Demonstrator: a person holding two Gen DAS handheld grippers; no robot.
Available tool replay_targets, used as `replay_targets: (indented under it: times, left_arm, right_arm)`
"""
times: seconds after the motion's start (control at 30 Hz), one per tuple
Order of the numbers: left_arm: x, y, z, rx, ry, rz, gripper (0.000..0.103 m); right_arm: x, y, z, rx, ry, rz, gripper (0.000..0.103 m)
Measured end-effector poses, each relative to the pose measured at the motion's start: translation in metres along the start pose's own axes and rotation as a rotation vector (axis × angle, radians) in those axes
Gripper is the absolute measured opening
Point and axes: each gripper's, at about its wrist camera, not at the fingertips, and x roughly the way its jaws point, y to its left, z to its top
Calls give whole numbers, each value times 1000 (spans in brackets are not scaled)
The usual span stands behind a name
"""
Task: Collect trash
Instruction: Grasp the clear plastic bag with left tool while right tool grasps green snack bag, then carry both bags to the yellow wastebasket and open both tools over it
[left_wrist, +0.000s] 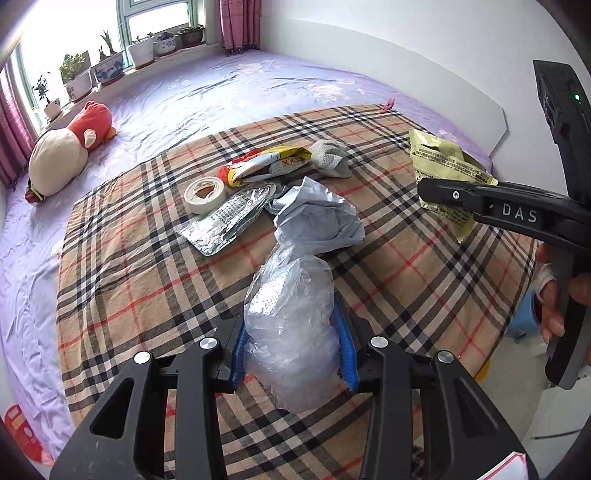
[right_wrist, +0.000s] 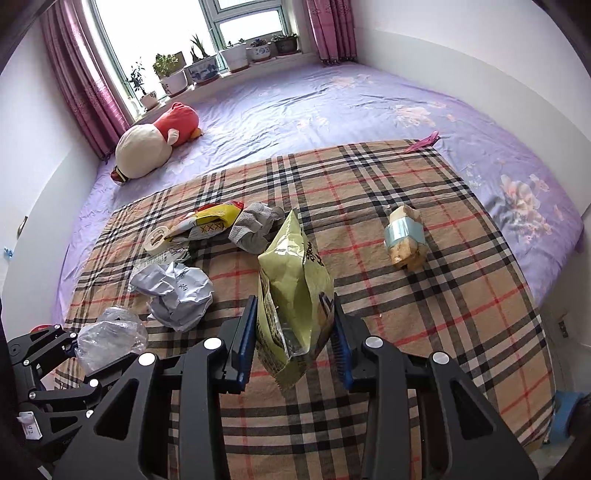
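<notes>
My left gripper (left_wrist: 293, 332) is shut on a crumpled clear plastic bag (left_wrist: 291, 325), held above the plaid cloth (left_wrist: 129, 258); it also shows in the right wrist view (right_wrist: 110, 338). My right gripper (right_wrist: 295, 332) is shut on a yellow-green snack bag (right_wrist: 293, 291), lifted off the cloth; the bag also shows in the left wrist view (left_wrist: 443, 170). On the cloth lie crumpled blue-grey paper (left_wrist: 317, 218), a silver foil wrapper (left_wrist: 229, 221), a tape roll (left_wrist: 205, 194), a yellow-red wrapper (left_wrist: 266, 164), a grey sock (left_wrist: 330, 157) and a taped bundle (right_wrist: 404, 240).
The plaid cloth lies on a purple bedsheet (right_wrist: 332, 107). A red and cream plush toy (right_wrist: 155, 142) lies at the far left by the window sill with potted plants (right_wrist: 207, 68). A pink clothes peg (right_wrist: 423, 142) lies at the cloth's far edge. A blue stool (left_wrist: 526, 317) stands beside the bed.
</notes>
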Motion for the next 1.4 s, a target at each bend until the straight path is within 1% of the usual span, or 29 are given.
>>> replay_targets:
  times: [0.23, 0.33, 0.47, 0.67, 0.8, 0.97, 1.17, 1.3, 1.4]
  left_arm:
    - [-11, -22, 4, 56, -7, -40, 39]
    - [-13, -38, 6, 102, -7, -60, 39]
    - [-16, -66, 7, 174, -4, -107, 39]
    - [-18, -125, 5, 318, 1, -208, 39]
    - [-19, -173, -2, 417, 6, -277, 39]
    - [-15, -234, -16, 540, 34, -359, 39]
    - [-1, -305, -41, 695, 92, -441, 39]
    - [19, -348, -54, 790, 137, -477, 39]
    - [39, -375, -63, 842, 184, -506, 39]
  right_arm:
    - [-38, -12, -25, 50, -33, 11, 38]
    - [-56, -20, -39, 85, -51, 15, 38]
    - [-83, -34, -62, 133, -74, 20, 38]
    - [-126, -66, -106, 206, -102, -5, 38]
    - [-152, -92, -140, 281, -108, -44, 38]
    - [-178, -127, -186, 392, -109, -104, 38]
    - [-195, -166, -237, 504, -98, -163, 38]
    - [-200, -197, -270, 549, -79, -193, 38]
    - [-195, -222, -290, 570, -51, -206, 38]
